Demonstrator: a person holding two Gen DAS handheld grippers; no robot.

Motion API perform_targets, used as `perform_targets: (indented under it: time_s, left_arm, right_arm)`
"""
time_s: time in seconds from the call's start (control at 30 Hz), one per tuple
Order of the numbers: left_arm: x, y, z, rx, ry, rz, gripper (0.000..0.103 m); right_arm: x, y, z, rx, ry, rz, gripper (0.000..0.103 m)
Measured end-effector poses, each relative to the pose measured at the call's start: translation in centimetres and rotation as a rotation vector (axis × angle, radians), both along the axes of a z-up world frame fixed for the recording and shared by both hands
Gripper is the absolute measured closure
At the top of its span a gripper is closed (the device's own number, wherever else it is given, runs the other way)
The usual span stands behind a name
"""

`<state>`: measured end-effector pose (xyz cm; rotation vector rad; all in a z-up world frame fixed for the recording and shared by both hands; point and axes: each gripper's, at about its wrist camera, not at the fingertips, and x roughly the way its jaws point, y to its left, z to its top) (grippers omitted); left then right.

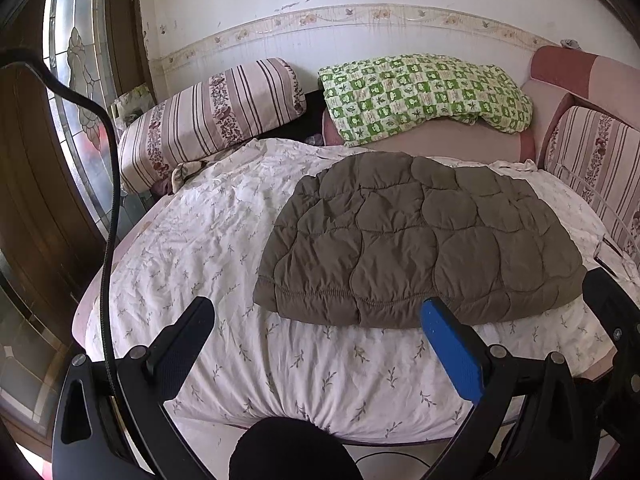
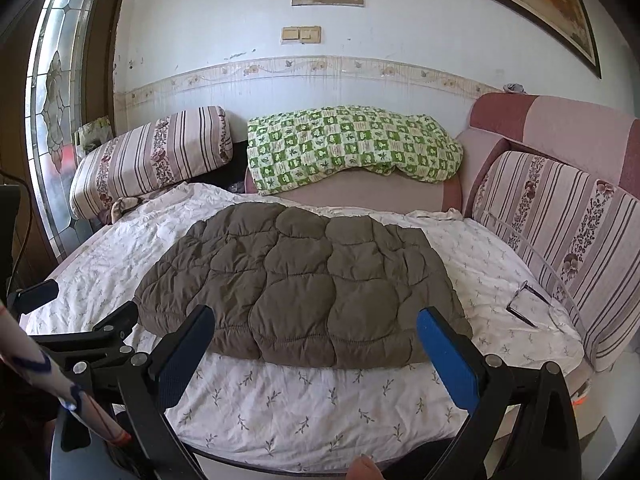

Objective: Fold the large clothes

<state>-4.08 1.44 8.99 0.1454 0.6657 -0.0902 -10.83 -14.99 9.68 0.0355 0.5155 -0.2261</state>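
Both claws, left claw (image 1: 316,320) and right claw (image 2: 316,330), gape wide above folded brown quilted coat (image 2: 304,288); no legible writing.

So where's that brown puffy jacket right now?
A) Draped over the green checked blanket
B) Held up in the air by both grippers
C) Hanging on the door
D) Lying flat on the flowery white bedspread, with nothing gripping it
D: the brown quilted jacket lies flat on the white bedspread, while the left gripper and right gripper are both open just short of its near edge, holding nothing.
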Motion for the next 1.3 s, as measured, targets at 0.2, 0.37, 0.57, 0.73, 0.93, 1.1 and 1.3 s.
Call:
perform_targets:
  time_s: [0.2,0.37,0.57,0.73,0.93,1.1,1.3]
  left_arm:
    - [0.03,-0.02,0.00,0.000,0.002,0.000,0.000]
    - [0.04,-0.09,-0.06,0.002,0.001,0.003,0.000]
    - [0.04,0.00,-0.16,-0.001,0.002,0.001,0.000]
    - [0.01,0.06,-0.28,0.004,-0.001,0.003,0.000]
    - [0.02,0.00,-0.26,0.002,0.000,0.004,0.000]
    - [0.04,0.03,-0.21,0.002,0.001,0.003,0.000]
    - [-0.03,0.12,-0.40,0.004,0.002,0.003,0.000]
  right_arm:
    - [0.08,-0.06,-0.18,0.002,0.003,-0.002,0.000]
    - [0.04,-0.04,-0.24,0.004,0.002,-0.005,0.000]
    - [0.03,-0.01,-0.32,0.001,0.005,-0.008,0.000]
    - [0.01,-0.01,-0.35,0.001,0.005,-0.008,0.000]
    - [-0.02,-0.09,-0.31,0.004,0.003,-0.008,0.000]
    - [0.01,-0.01,-0.29,0.004,0.005,-0.009,0.000]
    - [-0.01,-0.09,-0.32,0.009,0.005,-0.008,0.000]
